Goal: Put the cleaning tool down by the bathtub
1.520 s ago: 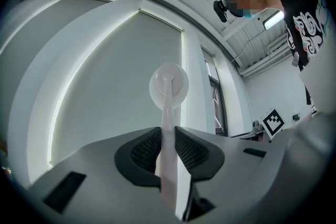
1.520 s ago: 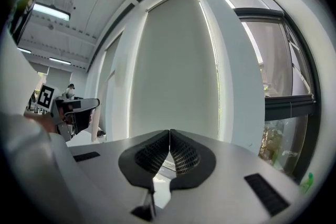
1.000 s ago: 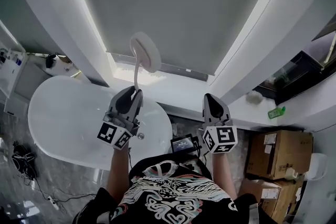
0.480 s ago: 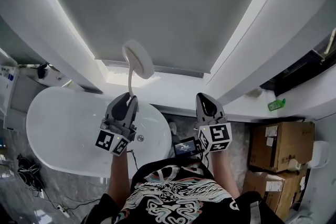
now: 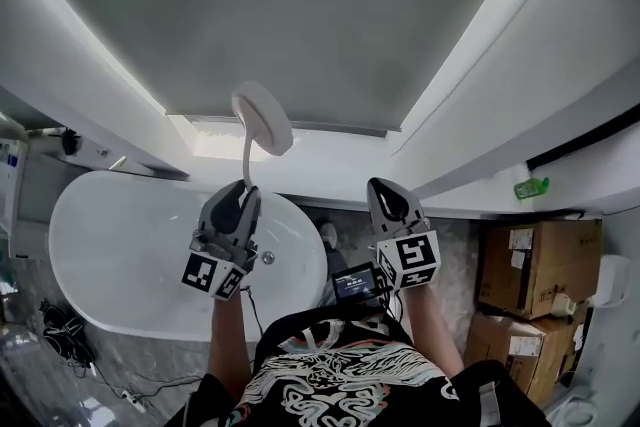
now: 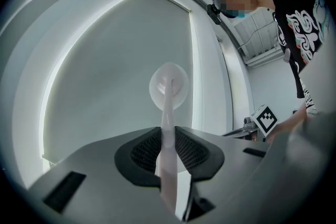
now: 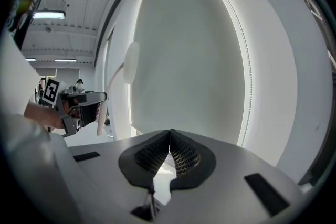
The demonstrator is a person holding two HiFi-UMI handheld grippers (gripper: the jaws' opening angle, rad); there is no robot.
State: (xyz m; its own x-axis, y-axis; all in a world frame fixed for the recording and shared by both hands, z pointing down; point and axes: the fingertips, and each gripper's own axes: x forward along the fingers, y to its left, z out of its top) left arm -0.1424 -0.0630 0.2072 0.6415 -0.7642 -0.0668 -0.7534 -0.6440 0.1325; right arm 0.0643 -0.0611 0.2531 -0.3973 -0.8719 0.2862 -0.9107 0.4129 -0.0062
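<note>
The cleaning tool (image 5: pixel 260 119) is white, with a round flat head on a thin curved handle. My left gripper (image 5: pixel 240 197) is shut on that handle and holds the tool upright, head up, above the right end of the white bathtub (image 5: pixel 120 235). In the left gripper view the handle (image 6: pixel 167 139) runs up between the closed jaws to the round head (image 6: pixel 169 86). My right gripper (image 5: pixel 385 199) is shut and holds nothing, to the right of the tub. From the right gripper view the tool (image 7: pixel 129 63) and the left gripper (image 7: pixel 79 105) show at the left.
A grey blind (image 5: pixel 290 5) fills the window ahead, above a white sill (image 5: pixel 320 165). Cardboard boxes (image 5: pixel 535 290) stand at the right. A green bottle (image 5: pixel 531 186) lies on the right ledge. Cables (image 5: pixel 65 335) lie on the marbled floor left of the tub.
Both grippers have kept their places relative to each other; my head view has tilted and shifted slightly, so the tub and the boxes sit a bit lower and more to the left. The tool stays held.
</note>
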